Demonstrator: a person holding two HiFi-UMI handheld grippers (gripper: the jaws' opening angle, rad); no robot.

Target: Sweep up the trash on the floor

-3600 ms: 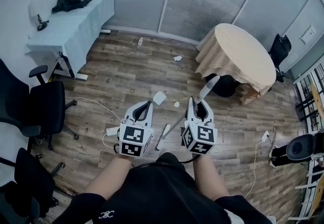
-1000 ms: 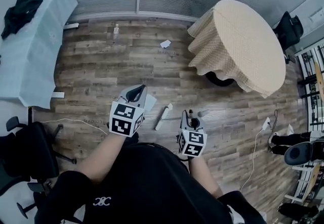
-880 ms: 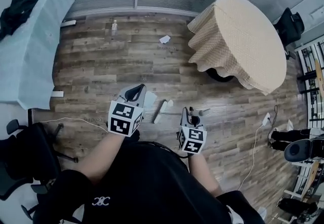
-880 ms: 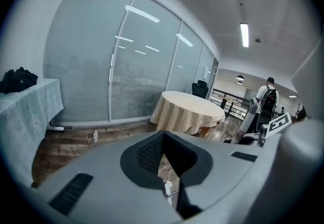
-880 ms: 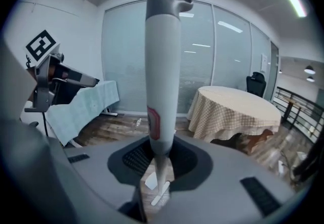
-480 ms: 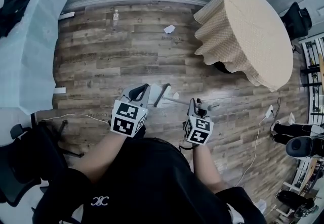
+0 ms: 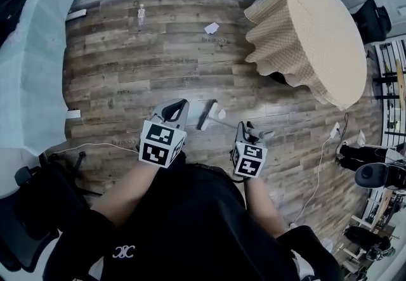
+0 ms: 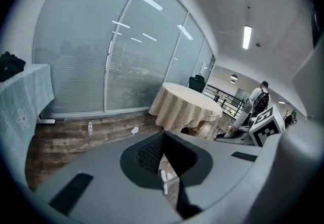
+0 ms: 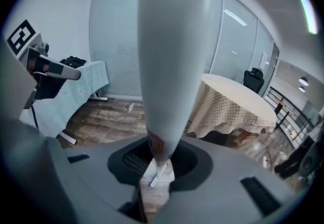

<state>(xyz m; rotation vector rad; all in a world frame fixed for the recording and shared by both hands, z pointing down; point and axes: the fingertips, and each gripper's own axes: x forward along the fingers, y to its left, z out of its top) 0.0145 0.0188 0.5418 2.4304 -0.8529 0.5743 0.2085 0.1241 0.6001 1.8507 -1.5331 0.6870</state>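
Observation:
In the head view my right gripper (image 7: 248, 131) is shut on the thin white handle of a broom (image 7: 207, 115). The broom's head rests on the wood floor beside a small white scrap (image 7: 221, 113). In the right gripper view the handle (image 9: 169, 66) rises between the jaws. My left gripper (image 7: 179, 106) hovers left of the broom head, jaws together and holding nothing. A white sheet (image 7: 190, 110) shows by its tip; I cannot tell whether it lies on the floor. Farther off lie a crumpled paper (image 7: 212, 28) and a bottle (image 7: 141, 13).
A round table with a beige checked cloth (image 7: 311, 26) stands at the right. A long table with a pale blue cloth (image 7: 32, 64) lines the left. A cable (image 7: 95, 145) and a black office chair (image 7: 28, 210) are at lower left, another cable (image 7: 320, 165) at right.
The broom head has swung forward across the floor and now lies beside the small scrap. Both grippers moved up in the view, and the round table looks closer.

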